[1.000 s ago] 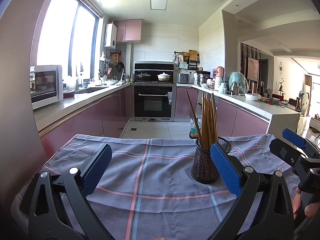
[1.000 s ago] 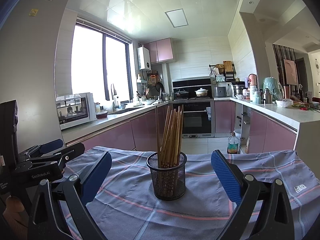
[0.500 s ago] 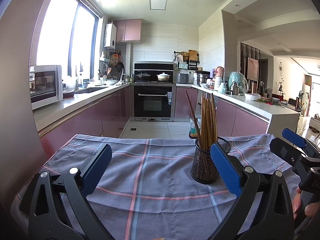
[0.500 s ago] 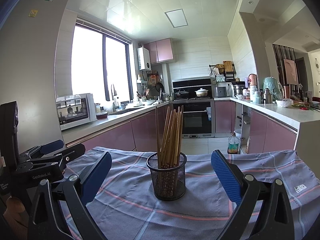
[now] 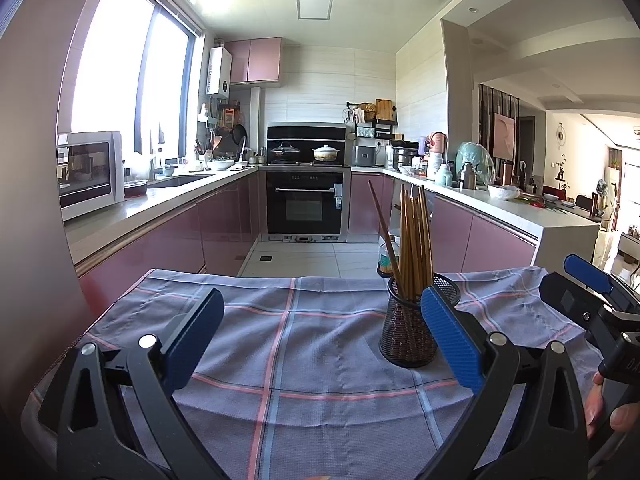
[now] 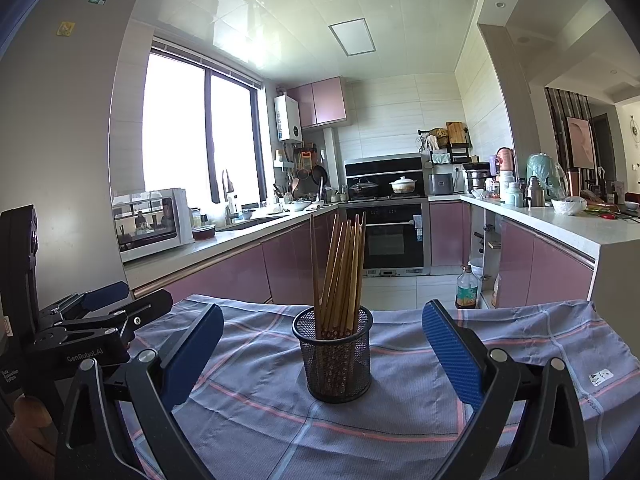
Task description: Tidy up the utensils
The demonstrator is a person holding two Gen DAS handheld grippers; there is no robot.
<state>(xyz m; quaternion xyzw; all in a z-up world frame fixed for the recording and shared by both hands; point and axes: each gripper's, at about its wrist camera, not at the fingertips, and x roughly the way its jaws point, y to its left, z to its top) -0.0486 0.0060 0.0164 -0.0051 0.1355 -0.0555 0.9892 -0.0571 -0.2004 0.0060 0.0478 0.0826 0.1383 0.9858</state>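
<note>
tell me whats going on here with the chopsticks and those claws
A person holds a claw in each hand over a table covered with a checked cloth. The left claw and the right claw are both open and hold nothing. A black mesh holder stands upright on the cloth with a bundle of wooden chopsticks in it. It sits straight ahead of the right claw, between its fingers but apart from them. No utensil lies loose on the cloth.

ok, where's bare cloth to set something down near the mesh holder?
Free: the wide stretch of checked tablecloth left of the mesh holder, out to the cloth's left edge; also the strip right of the holder in the right wrist view. Crowded: inside the holder, packed with chopsticks. Both hand-held grippers, left and right, are open and empty.
</note>
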